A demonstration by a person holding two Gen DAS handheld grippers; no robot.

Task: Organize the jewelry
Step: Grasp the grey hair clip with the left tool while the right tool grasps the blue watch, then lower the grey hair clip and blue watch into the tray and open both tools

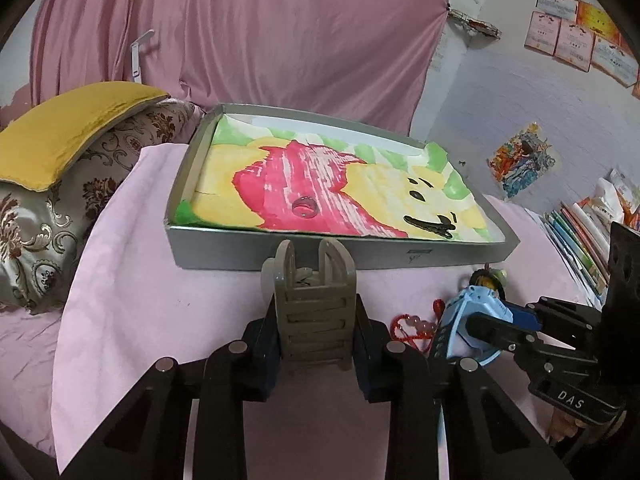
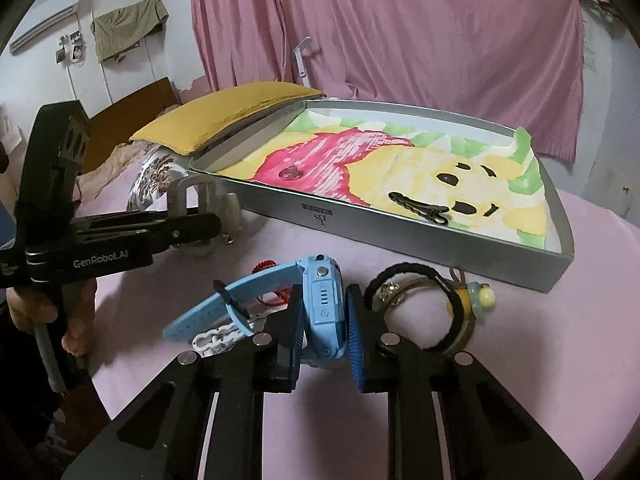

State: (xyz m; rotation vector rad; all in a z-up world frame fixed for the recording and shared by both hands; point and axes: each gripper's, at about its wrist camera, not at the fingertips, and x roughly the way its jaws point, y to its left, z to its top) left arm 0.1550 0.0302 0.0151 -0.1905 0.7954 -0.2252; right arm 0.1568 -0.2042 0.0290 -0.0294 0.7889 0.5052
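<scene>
A grey box (image 1: 280, 254) lined with a painted bear picture holds a clear pink ring (image 1: 303, 207) and a dark hair clip (image 1: 430, 227). My left gripper (image 1: 314, 322) is shut on a beige ladder-shaped clip (image 1: 310, 300), just in front of the box wall. My right gripper (image 2: 323, 316) is shut on a blue smartwatch (image 2: 320, 304) on the pink cloth. Beside it lie a black hair tie with a yellow charm (image 2: 456, 304), gold rings (image 2: 394, 290), a white chain (image 2: 216, 338) and a red bead bracelet (image 1: 412, 326).
Pillows, one yellow (image 1: 68, 128) and one patterned (image 1: 48, 220), lie left of the box. A pink curtain (image 1: 260, 32) hangs behind. Books (image 1: 576, 236) are stacked at the right. The box (image 2: 400, 232) also shows in the right wrist view.
</scene>
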